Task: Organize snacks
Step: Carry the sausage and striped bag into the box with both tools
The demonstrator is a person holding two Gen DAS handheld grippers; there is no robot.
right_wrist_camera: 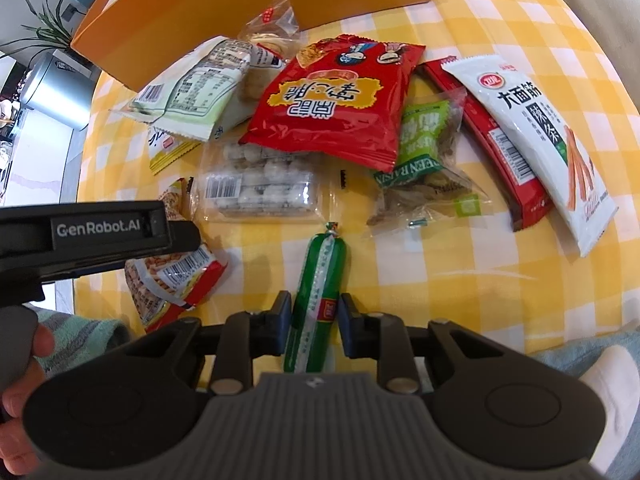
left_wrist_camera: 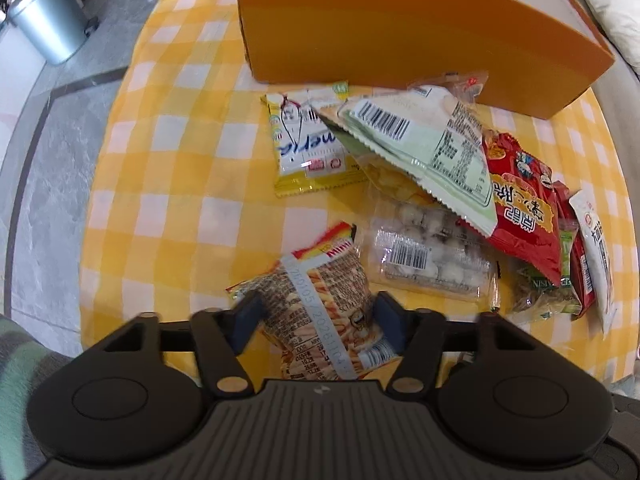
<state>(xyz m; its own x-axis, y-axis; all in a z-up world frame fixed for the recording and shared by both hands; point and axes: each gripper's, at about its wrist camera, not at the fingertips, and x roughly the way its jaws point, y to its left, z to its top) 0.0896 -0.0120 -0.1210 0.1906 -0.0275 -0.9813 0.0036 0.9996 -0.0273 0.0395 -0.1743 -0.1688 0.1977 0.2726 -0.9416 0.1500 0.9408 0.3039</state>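
My left gripper (left_wrist_camera: 316, 314) is shut on a french-fry snack packet (left_wrist_camera: 324, 312), its pads pressing the packet's sides; the packet also shows in the right wrist view (right_wrist_camera: 172, 276) under the left gripper's body (right_wrist_camera: 96, 236). My right gripper (right_wrist_camera: 314, 312) straddles a green sausage stick (right_wrist_camera: 318, 292) lying on the checked cloth, with its pads close to the stick's sides and small gaps showing. An orange box (left_wrist_camera: 380, 28) stands at the back of the table. A pile of snacks lies in front of the box.
The pile holds a red bag (right_wrist_camera: 332, 100), a pale green bag (left_wrist_camera: 424, 140), a clear tray of white balls (left_wrist_camera: 428, 256), a yellow packet (left_wrist_camera: 308, 148), a raisin bag (right_wrist_camera: 424, 168) and a white packet (right_wrist_camera: 540, 136). A metal bin (left_wrist_camera: 44, 16) stands on the floor beyond the table's left edge.
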